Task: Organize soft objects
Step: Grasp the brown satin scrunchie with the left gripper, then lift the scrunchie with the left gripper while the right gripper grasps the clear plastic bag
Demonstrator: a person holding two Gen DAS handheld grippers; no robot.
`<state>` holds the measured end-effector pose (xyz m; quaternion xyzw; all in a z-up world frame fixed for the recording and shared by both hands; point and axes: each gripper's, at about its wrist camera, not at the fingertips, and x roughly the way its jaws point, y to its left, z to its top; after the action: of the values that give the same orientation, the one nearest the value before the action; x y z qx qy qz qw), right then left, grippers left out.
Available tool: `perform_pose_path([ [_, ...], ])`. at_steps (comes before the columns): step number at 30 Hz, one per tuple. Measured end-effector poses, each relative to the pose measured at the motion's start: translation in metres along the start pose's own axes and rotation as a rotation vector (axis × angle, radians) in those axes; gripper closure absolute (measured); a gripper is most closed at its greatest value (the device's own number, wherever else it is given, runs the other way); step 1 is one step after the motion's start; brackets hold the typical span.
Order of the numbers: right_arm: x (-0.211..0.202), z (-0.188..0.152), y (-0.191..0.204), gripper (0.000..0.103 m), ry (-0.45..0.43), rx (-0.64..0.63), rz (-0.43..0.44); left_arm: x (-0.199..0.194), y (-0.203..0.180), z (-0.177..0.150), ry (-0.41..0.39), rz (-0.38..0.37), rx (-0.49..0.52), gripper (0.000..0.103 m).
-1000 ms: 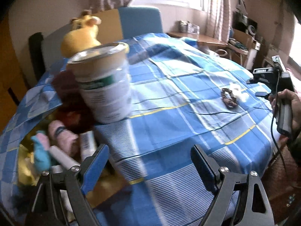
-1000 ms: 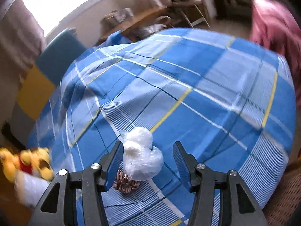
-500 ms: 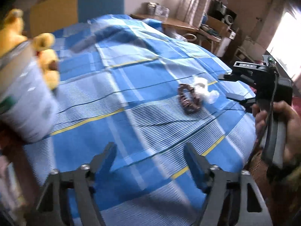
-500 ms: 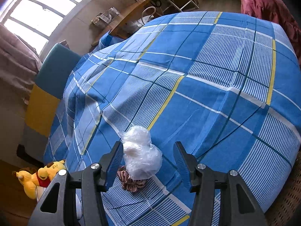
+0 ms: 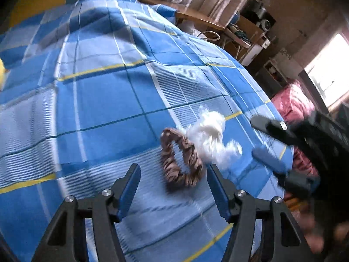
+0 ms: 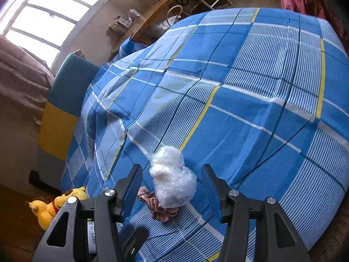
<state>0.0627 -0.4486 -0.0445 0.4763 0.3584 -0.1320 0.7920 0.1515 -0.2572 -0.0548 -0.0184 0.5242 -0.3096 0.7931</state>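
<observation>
One scrunchie [image 5: 180, 157], one plastic bag [image 6: 172, 179], touching; two grippers' jaws apart.

A scrunchie [image 5: 180, 158] and a plastic bag [image 5: 210, 134] lie touching on the bedspread [image 5: 98, 100], near its edge. In the left wrist view the scrunchie sits ahead of the left hand-held gripper [image 5: 172, 193], the bag behind it to the right, and the right hand-held gripper [image 5: 270, 140] further right. In the right wrist view the bag [image 6: 172, 180] lies between the right hand-held gripper's [image 6: 172, 193] fingers, with the scrunchie [image 6: 158, 205] to its near left. A plush toy [image 6: 54, 205] lies off the bed at the lower left.
</observation>
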Motion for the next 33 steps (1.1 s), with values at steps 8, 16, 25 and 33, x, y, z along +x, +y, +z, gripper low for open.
perform_pose_path([
  [8,-0.001,-0.002,0.004,0.046,-0.001,-0.015,0.004,0.032,-0.002,0.005,-0.016,0.018,0.052,0.088],
  [16,0.002,-0.004,0.007,0.046,0.007,-0.045,-0.021,-0.018,0.027,-0.027,-0.035,0.035,0.065,0.088],
  [25,0.003,-0.004,0.002,0.046,-0.003,-0.048,-0.087,-0.094,0.061,-0.105,-0.087,0.24,0.184,0.088],
  [33,0.01,-0.01,0.02,0.046,0.006,-0.156,-0.123,-0.09,0.096,-0.144,-0.108,0.241,0.153,0.088],
])
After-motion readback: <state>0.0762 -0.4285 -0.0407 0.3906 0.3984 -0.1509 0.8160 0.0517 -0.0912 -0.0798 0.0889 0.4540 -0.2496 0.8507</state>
